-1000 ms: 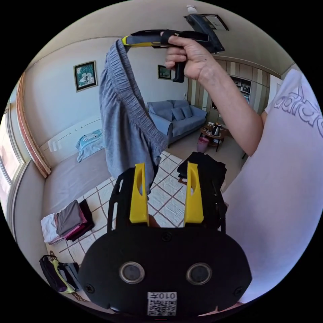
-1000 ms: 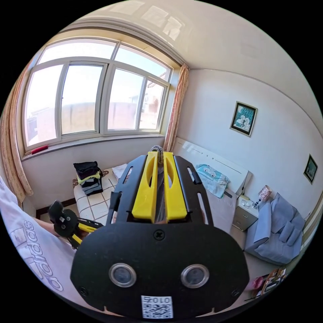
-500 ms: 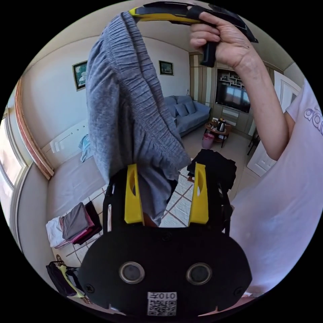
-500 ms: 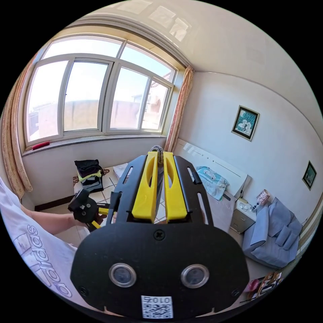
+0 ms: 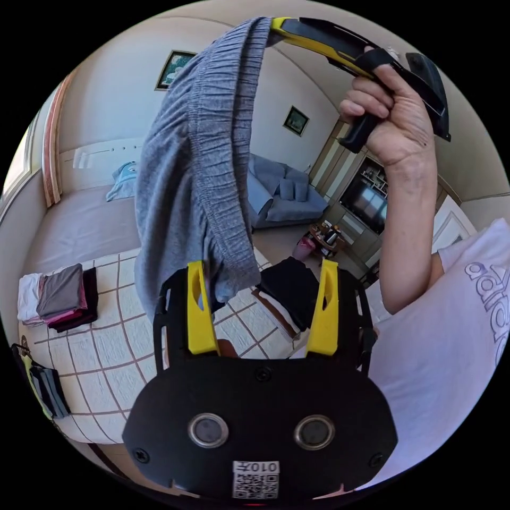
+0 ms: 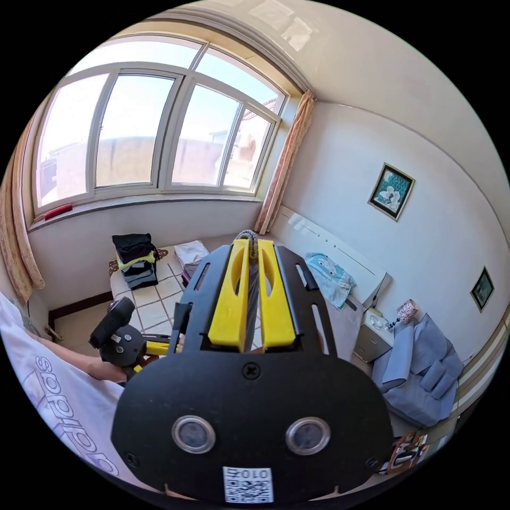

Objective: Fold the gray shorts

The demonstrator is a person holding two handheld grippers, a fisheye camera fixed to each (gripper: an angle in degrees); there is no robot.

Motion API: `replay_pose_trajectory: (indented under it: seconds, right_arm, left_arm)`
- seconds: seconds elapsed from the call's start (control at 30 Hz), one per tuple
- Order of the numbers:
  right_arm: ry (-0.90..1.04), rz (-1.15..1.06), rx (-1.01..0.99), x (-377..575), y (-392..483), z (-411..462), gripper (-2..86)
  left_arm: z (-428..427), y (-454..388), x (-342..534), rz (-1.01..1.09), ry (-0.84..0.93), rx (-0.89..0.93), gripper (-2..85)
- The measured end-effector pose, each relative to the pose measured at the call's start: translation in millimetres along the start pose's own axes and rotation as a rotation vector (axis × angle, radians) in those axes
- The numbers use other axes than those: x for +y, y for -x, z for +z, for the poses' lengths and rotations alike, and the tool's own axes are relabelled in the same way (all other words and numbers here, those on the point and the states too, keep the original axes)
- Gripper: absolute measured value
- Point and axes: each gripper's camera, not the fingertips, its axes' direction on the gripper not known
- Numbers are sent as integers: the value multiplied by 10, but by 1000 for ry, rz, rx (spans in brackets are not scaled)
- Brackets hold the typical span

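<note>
The gray shorts (image 5: pixel 186 175) hang in the air by their gathered waistband. In the left gripper view, my right gripper (image 5: pixel 279 24) is at the top, held in a raised hand (image 5: pixel 398 117) and shut on the waistband's upper end. My left gripper (image 5: pixel 261 263) is open wide below, and the waistband's lower end droops just inside its left jaw, not pinched. In the right gripper view, the right gripper (image 6: pixel 253 241) clamps a strip of gray fabric (image 6: pixel 252 297) between its yellow jaws. The left gripper (image 6: pixel 151 348) shows low at the left, partly hidden.
Under the shorts lies a bed with a checked quilt (image 5: pixel 106 350), a stack of folded clothes (image 5: pixel 58 295), a black garment (image 5: pixel 292 281) and bags (image 5: pixel 42 382) at its corner. A blue sofa (image 5: pixel 281 196) stands beyond. The person's white shirt (image 5: pixel 441 345) is close on the right.
The left gripper's jaws have spread wider. Both views have rolled with the hands. The shorts still hang from the shut right gripper.
</note>
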Motion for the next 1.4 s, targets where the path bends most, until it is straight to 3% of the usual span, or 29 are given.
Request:
replay_pose_trajectory:
  seconds: [0.13, 0.5, 0.73, 0.87, 1.07, 1.17, 1.23, 1.3, 1.4]
  right_arm:
    - [-17, 13, 20, 29, 58, -124, 47]
    - [-16, 46, 44, 147, -22, -371, 48]
    - [-8, 21, 76, 165, 9, -423, 48]
    - [18, 84, 73, 303, -279, -456, 48]
    - [13, 95, 27, 371, -344, -500, 47]
    - [16, 65, 25, 337, -299, -522, 48]
    - [11, 62, 16, 332, -305, -551, 48]
    - [11, 60, 28, 335, -316, -590, 48]
    - [15, 64, 39, 344, -355, -640, 48]
  left_arm:
    - [41, 42, -131, -37, 34, -100, 305]
    - [-68, 170, -513, -32, 68, 15, 333]
    - [21, -314, -533, 5, 190, -421, 302]
    - [-95, -102, -289, -46, 249, -381, 260]
    - [-582, 56, -112, -145, 46, -594, 145]
    - [-425, -124, -224, -1, 84, -468, 150]
    - [-61, -295, -269, 136, 230, -530, 183]
    - [69, -329, -264, 151, 236, -570, 198]
    - [211, -342, -299, 152, 208, -438, 195]
